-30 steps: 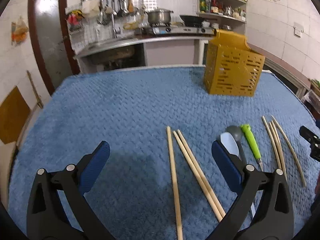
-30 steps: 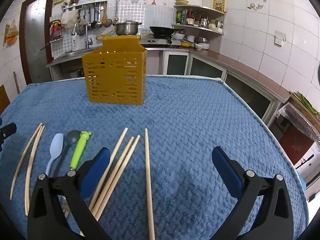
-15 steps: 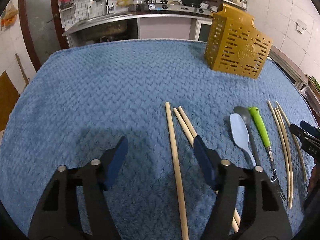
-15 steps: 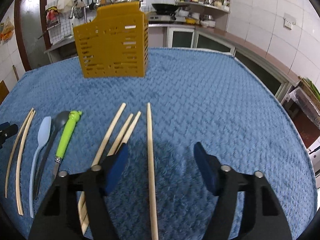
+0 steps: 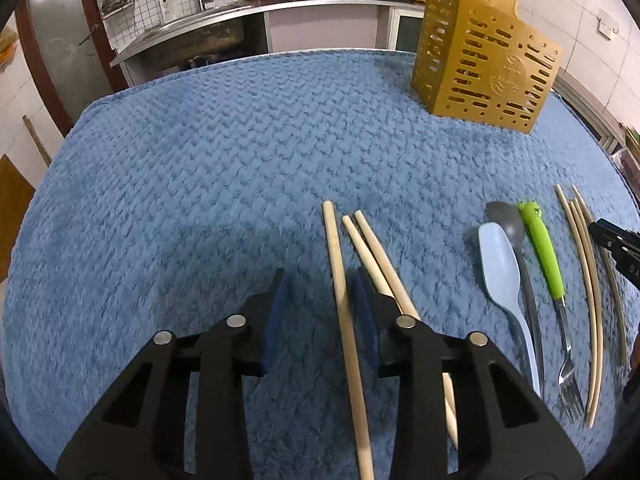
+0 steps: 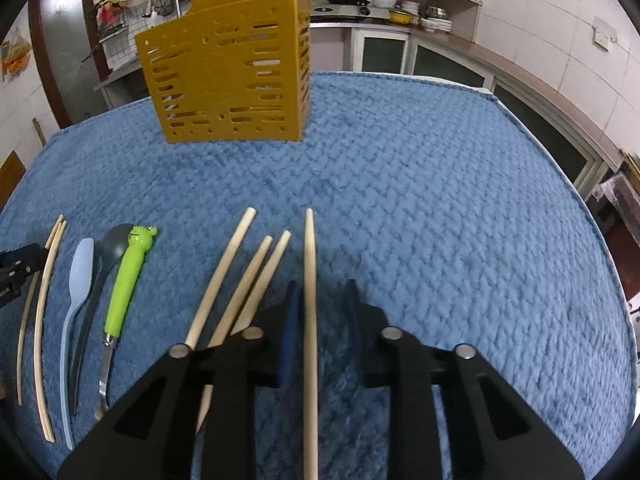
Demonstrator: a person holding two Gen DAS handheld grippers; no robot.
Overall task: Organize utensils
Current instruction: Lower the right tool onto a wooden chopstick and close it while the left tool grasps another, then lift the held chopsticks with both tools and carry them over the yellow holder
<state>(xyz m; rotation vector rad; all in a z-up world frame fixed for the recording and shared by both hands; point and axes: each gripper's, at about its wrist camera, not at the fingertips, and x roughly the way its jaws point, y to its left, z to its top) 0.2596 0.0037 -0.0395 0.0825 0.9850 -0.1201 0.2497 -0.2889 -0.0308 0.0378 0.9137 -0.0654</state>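
We count four thick wooden chopsticks (image 6: 309, 280), three thin pale sticks (image 5: 588, 264), two spoons (image 5: 500, 268), one green-handled fork (image 5: 546, 256), one yellow utensil holder (image 6: 232, 68).

Each hand-held gripper, left (image 5: 320, 298) and right (image 6: 320, 306), has matte black, angular plastic arms with triangular cut-outs, round silver pivot screws, and flat dark blue pads (image 5: 276, 312) lining the inner faces of its fingers.
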